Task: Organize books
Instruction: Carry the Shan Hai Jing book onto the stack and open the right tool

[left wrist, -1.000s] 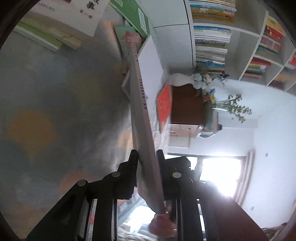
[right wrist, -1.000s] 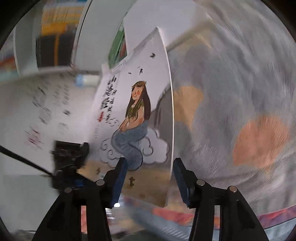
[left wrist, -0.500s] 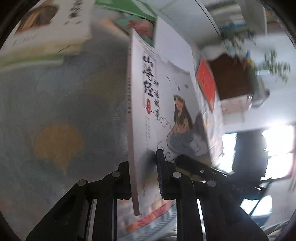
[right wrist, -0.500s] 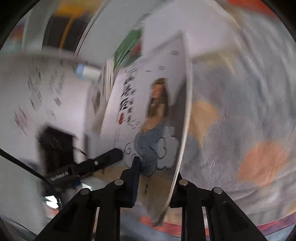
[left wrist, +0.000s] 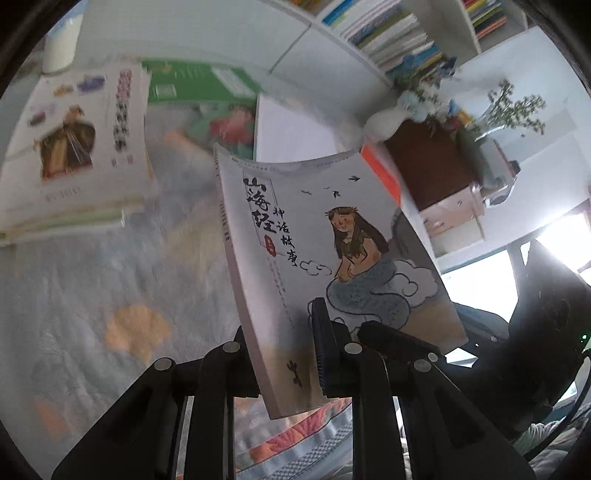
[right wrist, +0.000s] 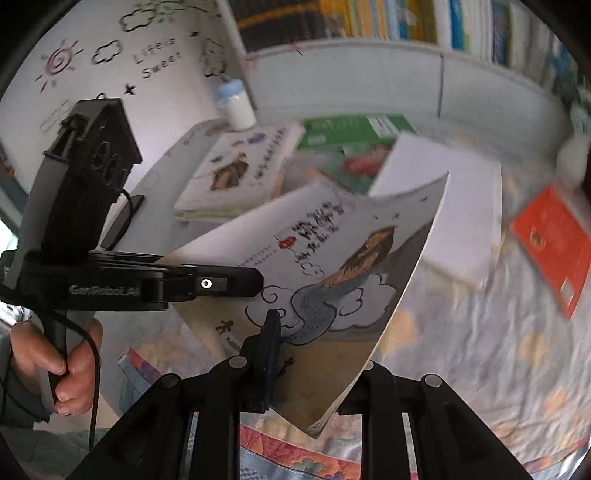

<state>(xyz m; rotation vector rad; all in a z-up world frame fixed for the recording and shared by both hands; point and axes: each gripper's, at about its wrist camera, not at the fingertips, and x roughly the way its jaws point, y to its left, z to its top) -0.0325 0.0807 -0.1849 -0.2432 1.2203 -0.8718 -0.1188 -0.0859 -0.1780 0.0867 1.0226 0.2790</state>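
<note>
Both grippers clamp the mermaid book (left wrist: 332, 266) at its bottom edge: left gripper (left wrist: 284, 354) near spine, right gripper (right wrist: 314, 354), jaws just closed, at open side. Thin, floppy paperback, light; grip near spine. It's held above the bedspread (left wrist: 92, 295). Beyond the book: book stack (left wrist: 74, 155), green book (left wrist: 199, 81), red book (right wrist: 554, 243); bookshelf (left wrist: 388, 29) farthest.

Book stack (left wrist: 74, 155) and scattered books (right wrist: 550, 243) flank bare blanket (left wrist: 110, 280).
</note>
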